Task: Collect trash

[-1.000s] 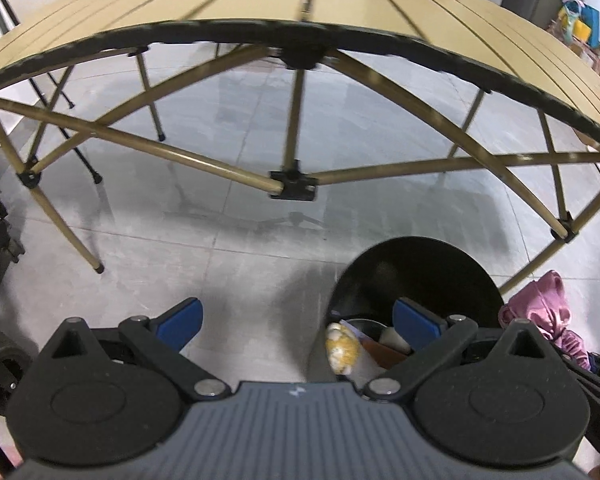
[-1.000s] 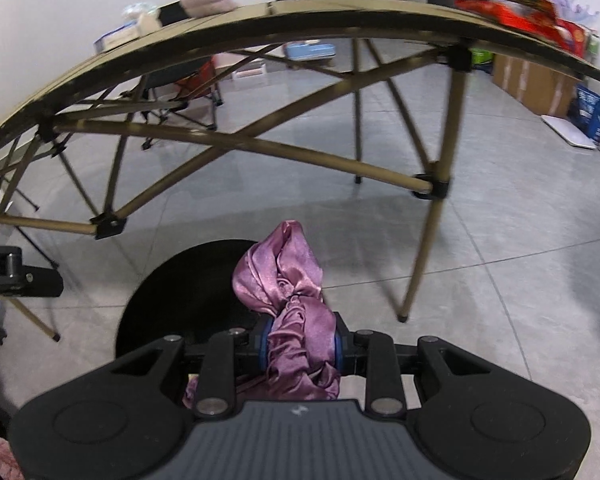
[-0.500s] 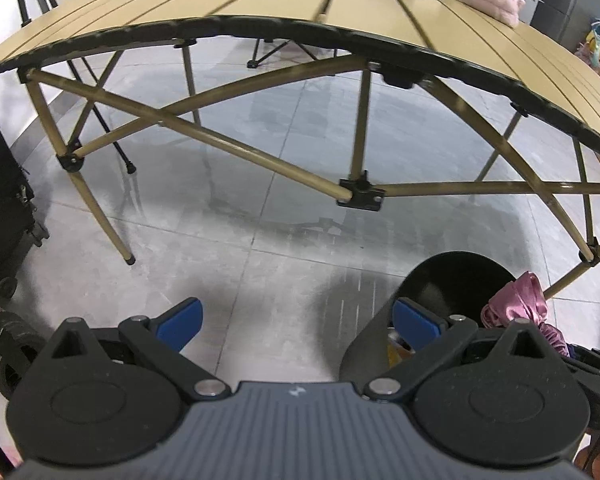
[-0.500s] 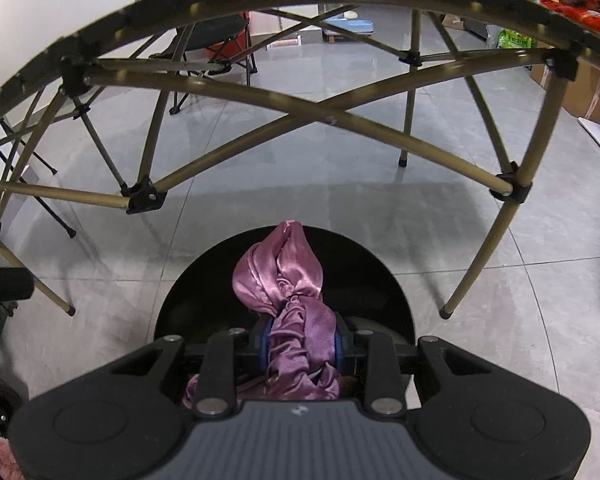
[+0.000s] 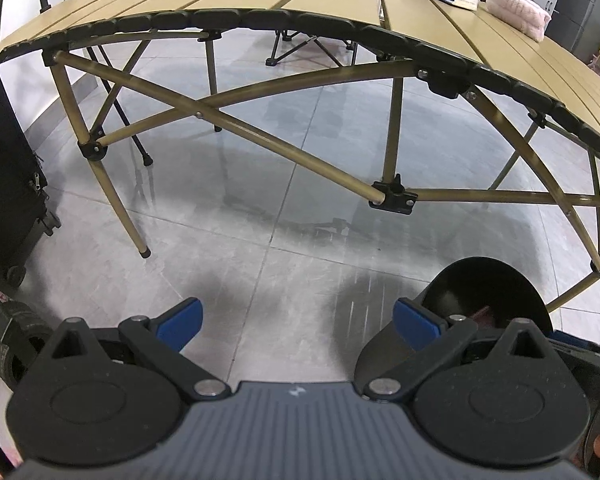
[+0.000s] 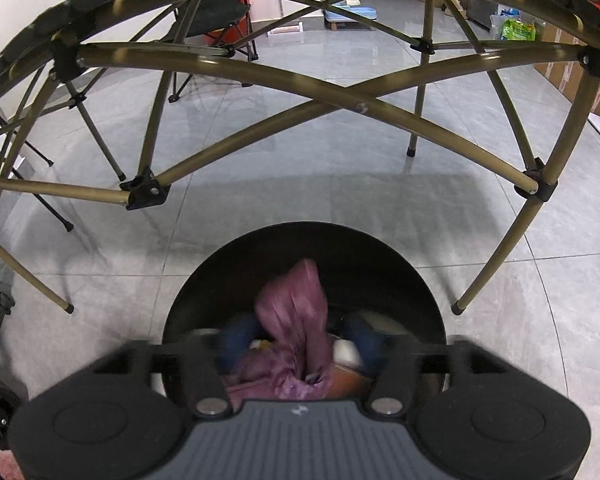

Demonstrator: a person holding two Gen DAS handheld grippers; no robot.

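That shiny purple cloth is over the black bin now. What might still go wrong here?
The right gripper is opening its jaws around the crumpled purple satin cloth, above the round black bin. Being loose and bulky, the cloth may snag on a finger or drape over the rim. The bin already holds other trash, so it might sit high.

The pink cloth [image 6: 296, 320] looks satiny and shiny, crumpled inside a matt black bin [image 6: 412, 276]. Glossy grey floor tiles [image 5: 240, 216] mirror the table's (brass-toned) metal tubes [image 5: 284, 148] toward twelve o'clock; its joints [image 5: 392, 196] look black plastic.
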